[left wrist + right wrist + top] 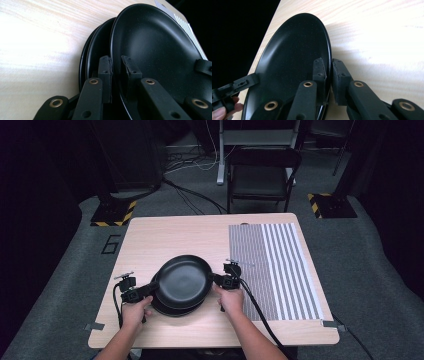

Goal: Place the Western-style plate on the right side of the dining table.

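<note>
On the pale wooden table, just left of the grey striped mat, I'm seeing a stack of round black plates, and the top black plate is sitting slightly off the lower plates. Beyond the table, a dark folding chair is standing clear. I'm clamping the left gripper onto the top plate's left rim, and the right gripper is pinching its right rim, both hands reaching in low from the near edge.
</note>
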